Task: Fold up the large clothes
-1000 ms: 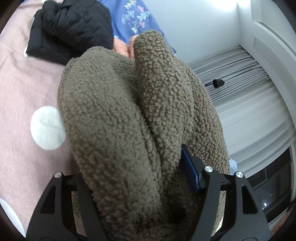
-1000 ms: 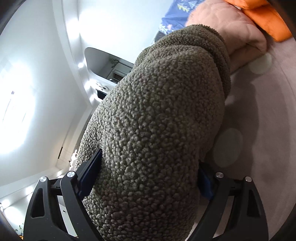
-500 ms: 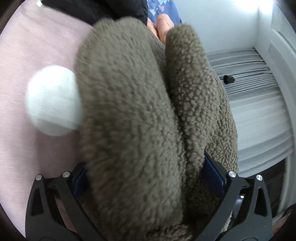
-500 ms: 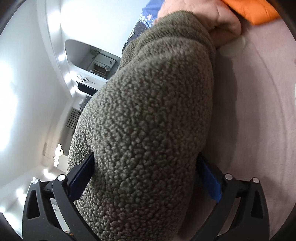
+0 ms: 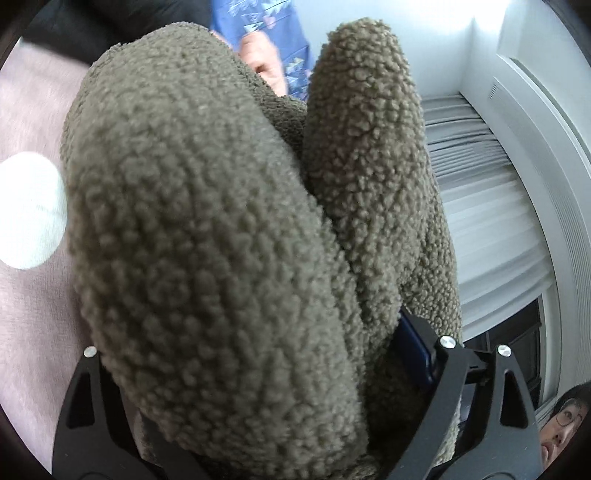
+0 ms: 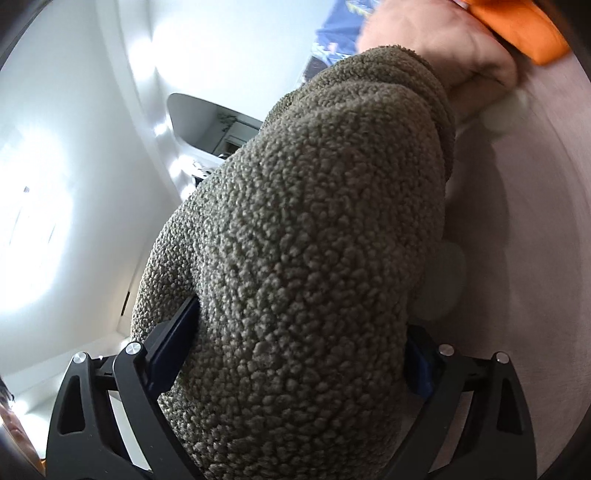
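A thick olive-brown fleece garment (image 5: 221, 229) fills the left wrist view in bunched folds. My left gripper (image 5: 258, 369) is shut on it, with fleece bulging between the black fingers; only the right blue pad (image 5: 415, 349) shows. The same fleece (image 6: 314, 258) fills the right wrist view, and my right gripper (image 6: 295, 354) is shut on a thick wad of it, held above the pink bed cover (image 6: 517, 240). The garment's full shape is hidden.
The pink cover with white dots (image 5: 29, 218) lies on the left. A black garment (image 5: 92, 22) sits at the back. A peach cushion (image 6: 443, 48) and an orange one (image 6: 517, 26) lie at the far end. White wall and grey blinds (image 5: 491, 221) stand to the side.
Both grippers keep their hold on the fleece. The views have swung, and the fleece folds have shifted and spread in the left wrist view. The black garment has slid toward the top edge.
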The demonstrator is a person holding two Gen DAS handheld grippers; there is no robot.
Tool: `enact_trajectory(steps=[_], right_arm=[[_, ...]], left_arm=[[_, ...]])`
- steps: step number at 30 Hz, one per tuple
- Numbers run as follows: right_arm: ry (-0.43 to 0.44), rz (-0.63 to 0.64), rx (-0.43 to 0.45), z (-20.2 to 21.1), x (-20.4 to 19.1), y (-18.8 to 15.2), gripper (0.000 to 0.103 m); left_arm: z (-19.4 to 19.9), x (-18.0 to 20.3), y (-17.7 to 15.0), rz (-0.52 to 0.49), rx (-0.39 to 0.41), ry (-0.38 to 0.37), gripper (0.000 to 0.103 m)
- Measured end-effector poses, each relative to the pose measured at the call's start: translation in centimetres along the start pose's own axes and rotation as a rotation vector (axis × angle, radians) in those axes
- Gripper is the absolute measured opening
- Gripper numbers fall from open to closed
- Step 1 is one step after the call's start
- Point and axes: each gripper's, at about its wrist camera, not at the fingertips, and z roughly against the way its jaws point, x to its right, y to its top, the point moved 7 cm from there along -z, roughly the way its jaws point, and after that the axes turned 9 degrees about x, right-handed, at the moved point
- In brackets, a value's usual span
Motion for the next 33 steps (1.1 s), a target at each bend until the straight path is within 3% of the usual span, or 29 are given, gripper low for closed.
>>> enact_trajectory(steps=[3,12,18,21,28,29,33], right_arm=[[0.032,0.053,0.004,-0.2,-2.6,0.0,0.095],[0.114,0.171,-0.086,-8.0,-7.3,1.2,0.095],[0.222,0.194,-0.192,-17.5,-10.6,2.3,0.095],[0.282,0.196,-0.257,-24.1,-11.8,2.5,0.095],[0.368,0.149,-0.375,-38.0,-9.9,2.1,0.095],[0.374,0.139,-0.383,-38.8,-8.4,3.5,0.095],[0.343,0.093,-0.382,-45.3,-2.5,3.7,0.095]], left_arm=[[1.5,1.4,0.1,-0.041,0.025,-0.015,0.091],[8.1,5.4,2.8,-0.128,0.171,-0.022,0.091],[15.7,6.5,7.1,-0.165,0.324,0.04,0.091],[18.8,6.3,9.4,-0.17,0.387,0.077,0.091],[25.6,2.9,15.4,-0.136,0.556,0.22,0.091],[26.1,1.9,16.2,-0.128,0.573,0.238,0.091],[26.8,-3.5,19.3,-0.101,0.613,0.316,0.091]])
